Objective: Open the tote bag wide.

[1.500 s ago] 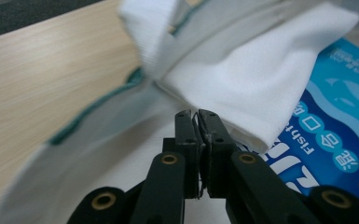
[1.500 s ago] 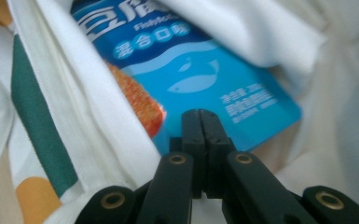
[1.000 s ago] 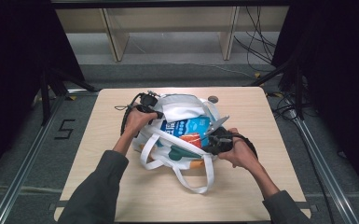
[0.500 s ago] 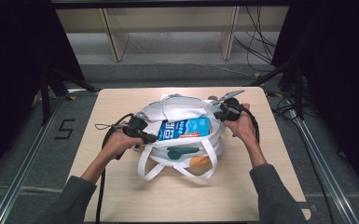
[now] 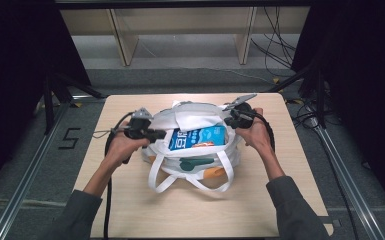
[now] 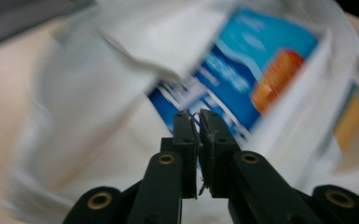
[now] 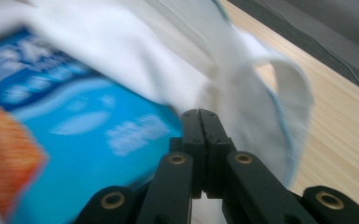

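A white tote bag [image 5: 195, 112] lies in the middle of the wooden table [image 5: 130, 210], its mouth spread wide. A blue package [image 5: 200, 137] with an orange patch shows inside it. My left gripper [image 5: 162, 134] is at the bag's left rim. In the left gripper view its jaws [image 6: 195, 114] have just eased slightly apart, but still pinch thin white cloth [image 6: 88, 93] in front of the package [image 6: 242, 70]. My right gripper [image 5: 228, 119] is at the right rear rim. Its jaws [image 7: 199, 112] are pressed together on the bag's cloth [image 7: 135, 56] beside the package [image 7: 74, 130].
The bag's two loop handles [image 5: 190, 185] trail toward the table's front edge. A wooden shelf [image 5: 180, 25] and loose cables [image 5: 280, 30] lie beyond the table's far edge. A "5" marker [image 5: 69, 138] is on the floor at the left.
Both hands have drawn apart, the left toward the bag's left side, the right toward its right rear. The bag's mouth has been pulled wider and the bag has turned square to the table.
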A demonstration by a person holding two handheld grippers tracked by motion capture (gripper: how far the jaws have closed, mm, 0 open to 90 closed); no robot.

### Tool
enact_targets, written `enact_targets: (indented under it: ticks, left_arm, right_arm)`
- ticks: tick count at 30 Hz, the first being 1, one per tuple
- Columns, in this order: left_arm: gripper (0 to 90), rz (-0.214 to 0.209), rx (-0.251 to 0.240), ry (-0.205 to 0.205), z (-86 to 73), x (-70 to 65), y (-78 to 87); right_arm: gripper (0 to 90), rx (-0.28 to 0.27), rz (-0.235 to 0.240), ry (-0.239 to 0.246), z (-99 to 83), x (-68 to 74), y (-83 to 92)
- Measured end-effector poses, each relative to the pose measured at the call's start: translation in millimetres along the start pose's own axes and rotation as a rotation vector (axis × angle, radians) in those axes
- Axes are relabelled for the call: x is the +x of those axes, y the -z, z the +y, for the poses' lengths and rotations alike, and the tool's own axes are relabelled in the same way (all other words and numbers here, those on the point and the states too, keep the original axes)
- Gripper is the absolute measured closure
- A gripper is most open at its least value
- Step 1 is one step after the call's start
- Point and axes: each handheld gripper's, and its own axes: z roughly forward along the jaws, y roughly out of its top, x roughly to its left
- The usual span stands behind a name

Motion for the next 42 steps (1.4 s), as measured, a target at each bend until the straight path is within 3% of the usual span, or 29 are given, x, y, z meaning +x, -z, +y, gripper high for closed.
enact_targets:
  ticks: [2,3,4,5,8,10,11,13,17,18,20,25,26,27,28,29,30,31,33,34,35,37,38,40,42]
  left_arm:
    - [83.1,0.079,-0.025,0.021,8.1,11.4,-2.5]
    - [83.0,0.079,-0.025,0.021,8.1,11.4,-2.5]
    - [82.4,0.136,-0.031,0.036,9.9,22.3,-6.3]
    - [82.0,0.167,-0.044,0.049,8.2,27.3,-8.5]
    - [82.3,0.203,-0.043,0.079,-2.1,38.0,-14.9]
    - [82.9,0.217,-0.012,0.084,-10.2,42.9,-20.4]
    - [83.2,0.224,0.01,0.079,-13.6,46.1,-23.2]
    - [83.8,0.23,0.013,0.112,-19.4,50.8,-30.7]
    - [88.0,0.223,0.09,0.11,-29.8,61.5,-43.6]
    - [88.5,0.222,0.1,0.125,-31.9,62.5,-47.1]
    - [88.4,0.228,0.097,0.146,-30.0,62.0,-46.9]
    - [80.8,0.179,0.07,0.125,-20.5,52.1,-34.1]
    - [80.4,0.181,0.048,0.112,-16.3,45.6,-30.2]
    - [79.7,0.165,0.06,0.094,-14.7,42.8,-29.3]
    - [78.8,0.165,0.06,0.094,-14.7,42.8,-29.3]
    - [78.4,0.148,0.048,0.087,-14.0,35.7,-30.2]
    - [78.2,0.13,0.037,0.096,-14.5,32.2,-31.2]
    - [78.1,0.108,0.036,0.1,-15.2,28.5,-32.1]
    - [77.9,0.095,0.041,0.095,-16.2,24.3,-32.4]
    - [77.6,0.069,0.064,0.059,-20.0,17.4,-33.2]
    - [77.3,0.069,0.077,0.048,-22.3,16.7,-33.2]
    - [77.5,0.06,0.073,0.074,-26.4,17.7,-34.2]
    - [77.9,0.051,0.076,0.079,-27.1,18.4,-34.2]
    - [77.9,0.06,0.081,0.062,-27.8,16.1,-33.5]
    - [77.8,0.064,0.081,0.055,-28.1,14.9,-32.3]
  right_arm:
    - [90.0,-0.022,0.021,0.037,0.2,11.8,4.9]
    - [90.0,-0.035,0.028,0.058,-1.2,16.5,7.0]
    - [90.0,-0.046,0.028,0.07,-3.1,20.2,9.0]
    - [90.0,-0.048,0.03,0.082,-5.5,22.0,11.3]
    - [90.0,-0.045,0.023,0.076,-17.7,24.5,14.8]
    - [90.0,-0.015,0.017,0.083,-29.3,22.7,10.8]
    - [90.0,-0.028,0.005,0.07,-36.6,21.9,5.7]
    - [90.0,0.006,0.007,0.065,-49.1,19.1,-0.4]
    - [90.0,0.061,0.017,0.035,-71.8,20.0,-10.5]
    - [90.0,0.042,0.018,0.037,-75.6,19.1,-11.4]
    - [90.0,0.072,0.023,0.027,-73.9,20.2,-7.0]
    - [90.0,0.002,-0.004,0.037,-60.9,23.1,8.0]
    - [90.0,-0.042,0.011,0.058,-51.8,26.6,20.3]
    - [90.0,-0.066,0.029,0.049,-48.5,31.0,23.2]
    - [90.0,-0.066,0.029,0.049,-48.5,31.0,23.2]
    - [90.0,-0.099,0.072,0.054,-44.7,40.5,24.7]
    - [90.0,-0.087,0.108,0.072,-43.1,43.8,24.4]
    - [90.0,-0.071,0.111,0.099,-42.8,47.1,22.4]
    - [90.0,-0.064,0.139,0.105,-45.5,53.9,16.5]
    - [90.0,-0.024,0.155,0.105,-47.2,57.5,17.2]
    - [90.0,0.003,0.173,0.14,-49.5,60.8,16.8]
    - [90.0,0.058,0.21,0.137,-55.5,67.5,18.5]
    - [90.0,0.061,0.211,0.164,-57.4,66.6,17.1]
    - [90.0,0.06,0.232,0.163,-60.5,68.4,14.0]
    - [90.0,0.049,0.208,0.142,-59.3,68.0,17.7]
